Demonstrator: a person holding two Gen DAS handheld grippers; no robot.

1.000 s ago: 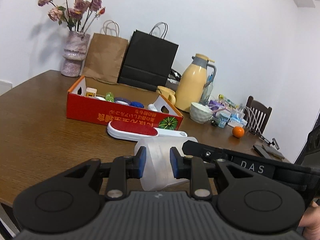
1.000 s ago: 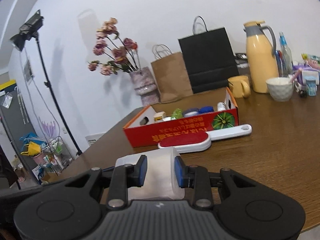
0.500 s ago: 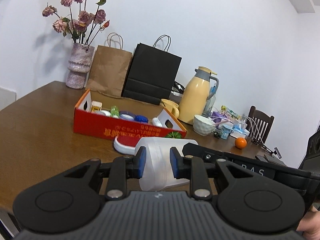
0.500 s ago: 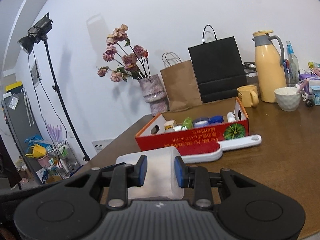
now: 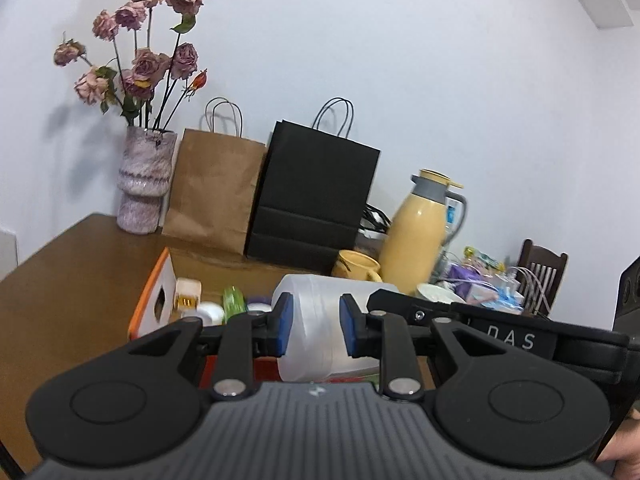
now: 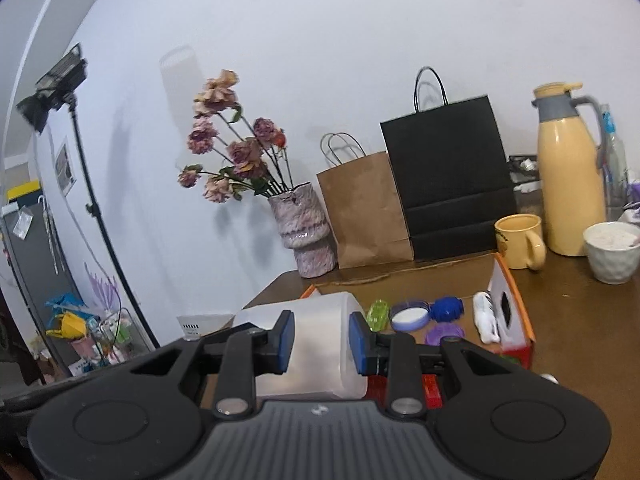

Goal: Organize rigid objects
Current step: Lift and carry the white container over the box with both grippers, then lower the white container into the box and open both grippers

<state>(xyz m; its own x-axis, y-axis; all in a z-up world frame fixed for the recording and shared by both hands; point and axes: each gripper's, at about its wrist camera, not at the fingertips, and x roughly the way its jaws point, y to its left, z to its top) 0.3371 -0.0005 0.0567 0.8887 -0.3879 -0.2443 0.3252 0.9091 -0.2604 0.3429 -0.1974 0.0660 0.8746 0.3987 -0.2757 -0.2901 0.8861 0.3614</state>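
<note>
A translucent white plastic container (image 5: 320,292) hangs in the air, held at both ends. My left gripper (image 5: 314,326) is shut on one end, its blue pads pressed against the sides. My right gripper (image 6: 322,340) is shut on the other end of the container (image 6: 316,312). The container hovers over the near part of the open red cardboard box (image 6: 508,308), which holds a green piece (image 6: 378,314), blue and purple lids (image 6: 410,316) and a small white bottle (image 6: 486,318). In the left wrist view the box's white end wall (image 5: 160,300) shows beside a small yellow-white item (image 5: 188,294).
On the brown table behind the box stand a vase of dried roses (image 5: 144,188), a brown paper bag (image 5: 212,188), a black paper bag (image 5: 316,196), a yellow thermos (image 6: 568,176), a yellow mug (image 6: 520,242) and a white bowl (image 6: 612,250). A light stand (image 6: 80,168) rises at the left.
Both grippers have carried the container up and forward, from the table's near side to above the red box. The red lint brush in front of the box has dropped out of sight.
</note>
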